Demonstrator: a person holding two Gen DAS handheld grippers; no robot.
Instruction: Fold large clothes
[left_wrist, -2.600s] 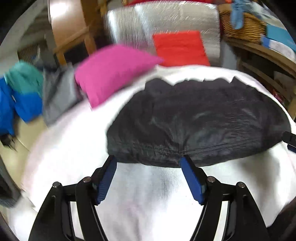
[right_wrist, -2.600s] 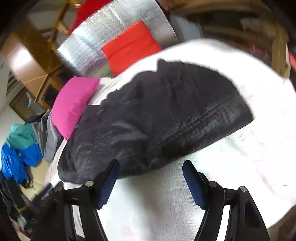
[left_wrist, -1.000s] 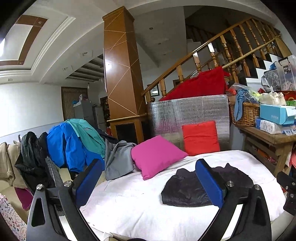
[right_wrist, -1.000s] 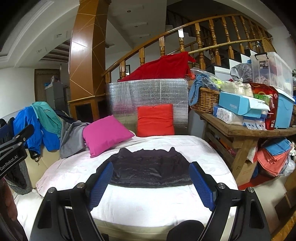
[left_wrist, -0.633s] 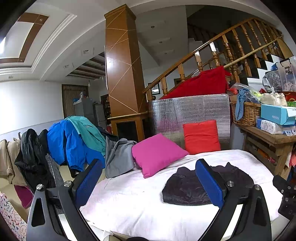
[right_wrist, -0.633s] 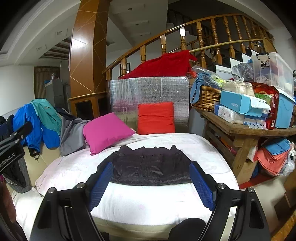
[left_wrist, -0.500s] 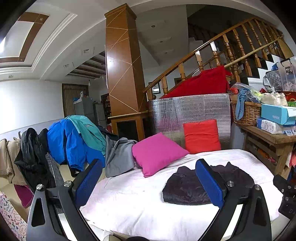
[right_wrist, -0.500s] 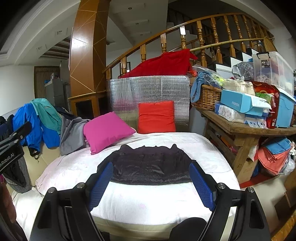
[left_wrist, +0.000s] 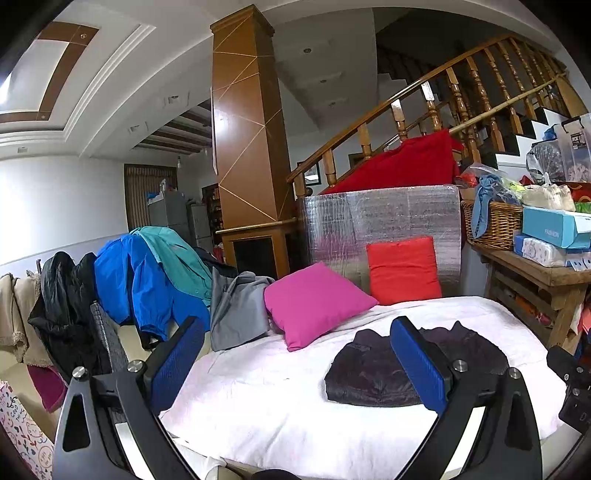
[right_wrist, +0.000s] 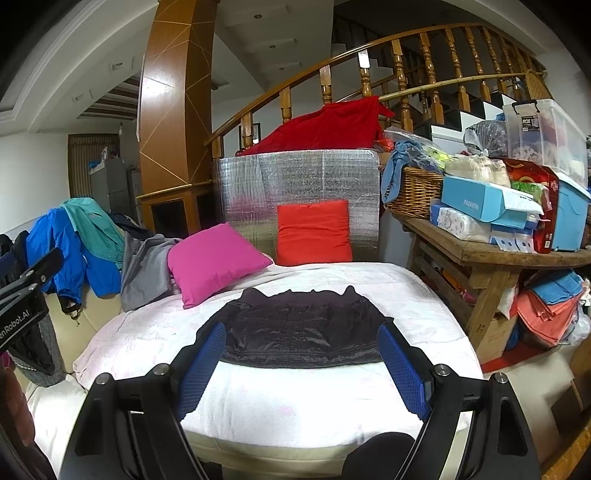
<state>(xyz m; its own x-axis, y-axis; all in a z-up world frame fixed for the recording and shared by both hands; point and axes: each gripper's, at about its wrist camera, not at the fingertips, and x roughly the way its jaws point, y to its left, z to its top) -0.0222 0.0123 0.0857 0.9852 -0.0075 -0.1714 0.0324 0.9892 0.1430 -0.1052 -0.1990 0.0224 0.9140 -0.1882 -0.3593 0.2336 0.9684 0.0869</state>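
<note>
A dark quilted jacket (right_wrist: 299, 334) lies folded into a flat rectangle on the white-covered bed (right_wrist: 332, 398). In the left wrist view the jacket (left_wrist: 365, 373) sits right of centre on the bed (left_wrist: 266, 398). My right gripper (right_wrist: 301, 365) hangs open in front of the bed's near edge, well back from the jacket, with nothing between its blue pads (right_wrist: 400, 369). My left gripper (left_wrist: 295, 358) is open too, held off the bed's left front corner and empty. Part of the left gripper's body shows at the left edge of the right wrist view.
A pink cushion (right_wrist: 214, 262) and a red cushion (right_wrist: 314, 232) lean at the bed's head against a silver foil panel (right_wrist: 295, 192). Jackets (left_wrist: 147, 273) hang in a heap on the left. A cluttered wooden table (right_wrist: 491, 258) stands right, with folded cloths (right_wrist: 550, 310) below.
Both grippers have pulled back from right over the jacket to a spot in front of the bed and tipped up toward level. Over the last second hardly anything has moved.
</note>
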